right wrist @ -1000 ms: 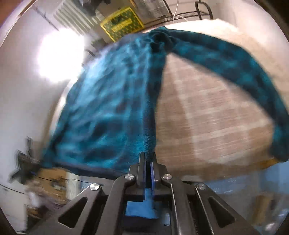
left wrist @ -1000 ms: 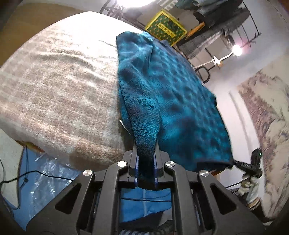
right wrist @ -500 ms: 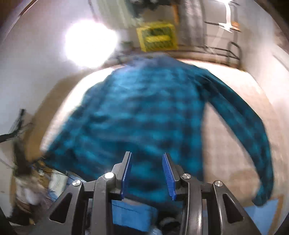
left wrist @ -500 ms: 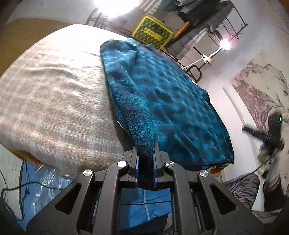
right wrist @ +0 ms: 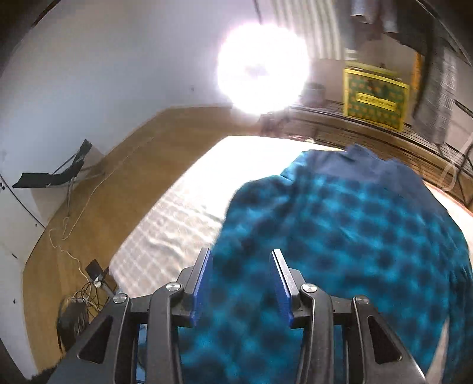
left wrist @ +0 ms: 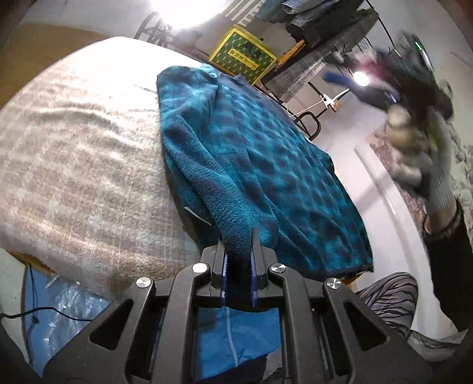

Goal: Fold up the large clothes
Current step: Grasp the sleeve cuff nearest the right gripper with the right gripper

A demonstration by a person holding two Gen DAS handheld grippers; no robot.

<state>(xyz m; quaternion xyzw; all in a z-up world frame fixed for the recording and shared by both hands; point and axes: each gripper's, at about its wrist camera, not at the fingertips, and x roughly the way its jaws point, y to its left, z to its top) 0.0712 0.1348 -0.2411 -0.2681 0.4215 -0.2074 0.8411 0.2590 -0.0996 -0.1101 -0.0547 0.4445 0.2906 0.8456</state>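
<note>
Teal shirt (left wrist: 266, 165) on bed (left wrist: 74, 153), left gripper (left wrist: 238, 260) pinching sleeve – right gripper (right wrist: 242, 280) empty, just opened.

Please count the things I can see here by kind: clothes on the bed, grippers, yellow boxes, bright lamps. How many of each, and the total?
Clothes on the bed: 1, a teal shirt
Grippers: 2, left gripper shut on the shirt, right gripper open with nothing between its fingers
Yellow boxes: 1, box
Bright lamps: 2, big lamp, small lamp
Total: 6

text: none legible | yellow-green box (left wrist: 241, 56): label strip with characters too small and blurred to read
</note>
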